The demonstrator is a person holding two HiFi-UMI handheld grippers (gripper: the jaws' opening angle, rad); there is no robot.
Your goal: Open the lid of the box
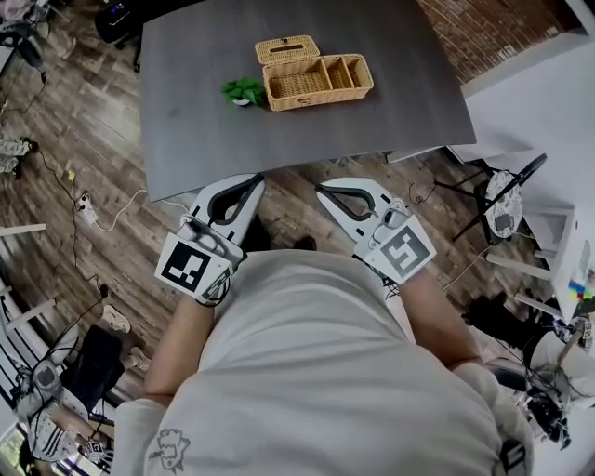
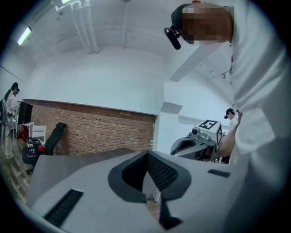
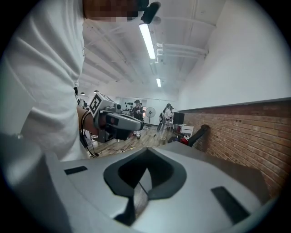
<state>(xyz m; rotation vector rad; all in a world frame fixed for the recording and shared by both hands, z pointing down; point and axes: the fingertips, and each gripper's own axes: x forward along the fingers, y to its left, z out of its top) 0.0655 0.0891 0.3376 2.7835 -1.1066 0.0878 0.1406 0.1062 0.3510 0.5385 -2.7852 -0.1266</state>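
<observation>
A wicker box (image 1: pixel 318 80) stands on the far part of the dark grey table (image 1: pixel 204 139). Its lid (image 1: pixel 287 49) is tipped back at the rear left, and the compartments inside show bare. Both grippers hang off the table's near edge, close to the person's body, well short of the box. My left gripper (image 1: pixel 258 178) has its jaws together with nothing between them, as the left gripper view (image 2: pixel 148 154) also shows. My right gripper (image 1: pixel 321 191) is likewise shut and empty (image 3: pixel 146 166). Each gripper view catches the other gripper, the right gripper (image 2: pixel 196 142) and the left gripper (image 3: pixel 119 122), but not the box.
A small green plant (image 1: pixel 244 90) sits just left of the box. A white power strip with cables (image 1: pixel 85 206) lies on the wood floor at left. A black chair (image 1: pixel 504 203) and white furniture stand at right, a brick wall (image 1: pixel 483 28) beyond the table.
</observation>
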